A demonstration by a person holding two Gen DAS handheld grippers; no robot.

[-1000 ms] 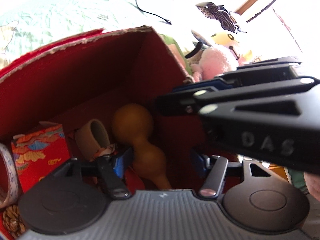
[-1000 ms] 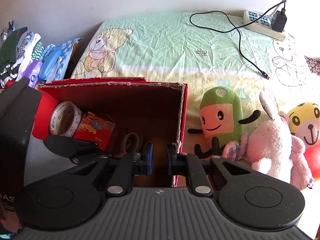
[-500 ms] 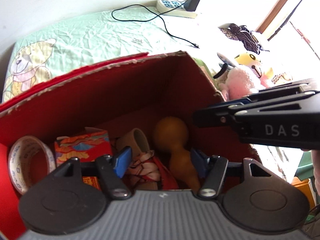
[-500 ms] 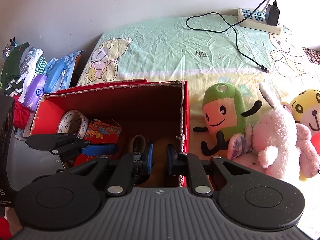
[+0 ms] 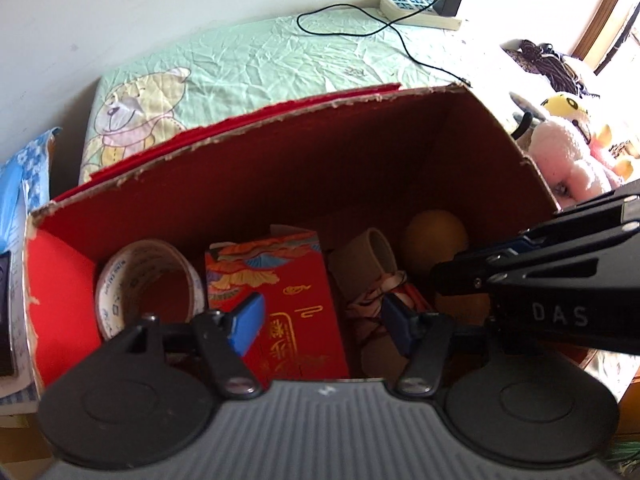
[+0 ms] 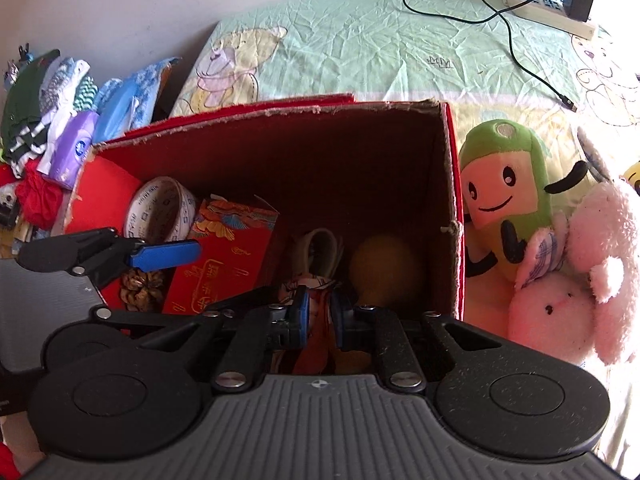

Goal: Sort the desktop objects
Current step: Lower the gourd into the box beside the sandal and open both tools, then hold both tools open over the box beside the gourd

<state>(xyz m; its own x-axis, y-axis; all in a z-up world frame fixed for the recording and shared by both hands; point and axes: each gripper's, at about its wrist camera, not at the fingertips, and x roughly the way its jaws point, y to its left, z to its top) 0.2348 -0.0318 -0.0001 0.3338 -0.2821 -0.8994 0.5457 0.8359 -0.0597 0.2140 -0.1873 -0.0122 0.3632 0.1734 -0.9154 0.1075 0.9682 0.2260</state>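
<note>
Two black hand-held grippers over open red cardboard box (image 5: 320, 168). Left gripper (image 5: 322, 322): blue-padded fingers spread wide, nothing between, poised above near rim of box, over red printed paper carton (image 5: 280, 292). Right gripper (image 6: 318, 316): blue pads drawn nearly together, narrow gap only, nothing visibly pinched; red-and-white patterned cloth bundle (image 6: 316, 292) seen past the pads, contact not discernible.

Box contents, left to right in left wrist view: roll of white printed tape (image 5: 148, 288) standing on edge against left wall; red printed paper carton just beside it; tan ring-shaped roll (image 5: 364, 256) leaning behind cloth bundle (image 5: 380, 300); brown gourd (image 5: 434, 236) at right wall. Brown pine cone (image 6: 142, 284) near front left corner, visible in right wrist view only, beneath left gripper's finger.

Box resting on green cartoon-bear bedsheet (image 6: 360, 48). Outside right wall, just beside it: green plush toy (image 6: 504, 184), pink plush rabbit (image 6: 576, 280) touching it. White power strip (image 6: 548, 8) with black cable (image 6: 520, 52) at far edge of sheet. Folded cloths (image 6: 60, 120) stacked at left.
</note>
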